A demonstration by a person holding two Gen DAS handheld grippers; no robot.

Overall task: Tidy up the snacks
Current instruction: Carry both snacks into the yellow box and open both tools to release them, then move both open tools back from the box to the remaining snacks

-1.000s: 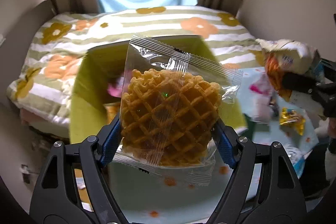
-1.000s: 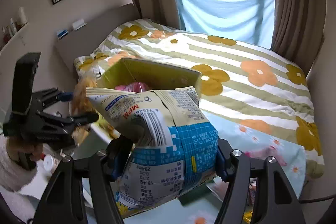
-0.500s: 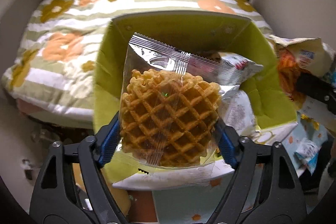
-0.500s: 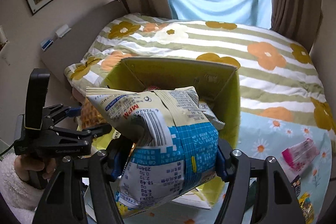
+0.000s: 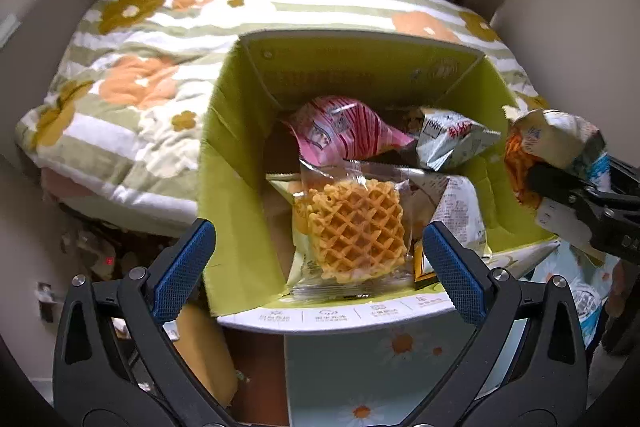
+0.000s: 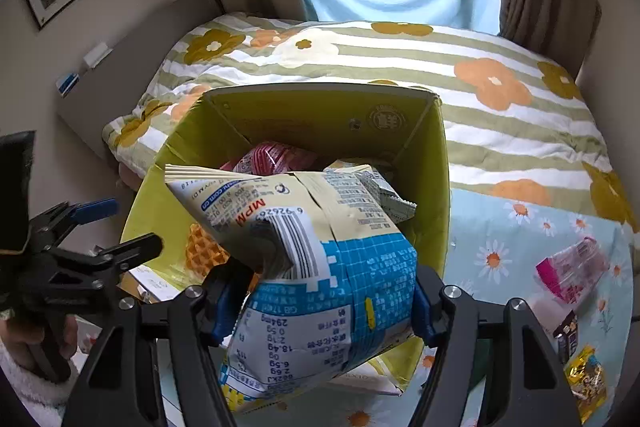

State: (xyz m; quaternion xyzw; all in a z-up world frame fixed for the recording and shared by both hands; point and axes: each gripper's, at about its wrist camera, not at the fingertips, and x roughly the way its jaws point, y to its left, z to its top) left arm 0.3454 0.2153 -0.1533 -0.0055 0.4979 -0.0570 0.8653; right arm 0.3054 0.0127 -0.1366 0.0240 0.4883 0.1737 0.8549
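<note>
My left gripper is open and empty above the near edge of the green cardboard box. A clear-wrapped waffle snack lies inside the box, on top of other packets: a pink one and a pale crinkled one. My right gripper is shut on a blue and cream snack bag and holds it over the box's near right corner. That bag also shows in the left wrist view. The left gripper shows at the left of the right wrist view.
The box stands on a table with a daisy-print cloth, beside a bed with a striped flower quilt. Loose snacks lie on the cloth at the right: a pink packet and a yellow packet.
My left gripper opened and the waffle snack dropped into the box. Both grippers moved closer over the box; the right one still holds its bag.
</note>
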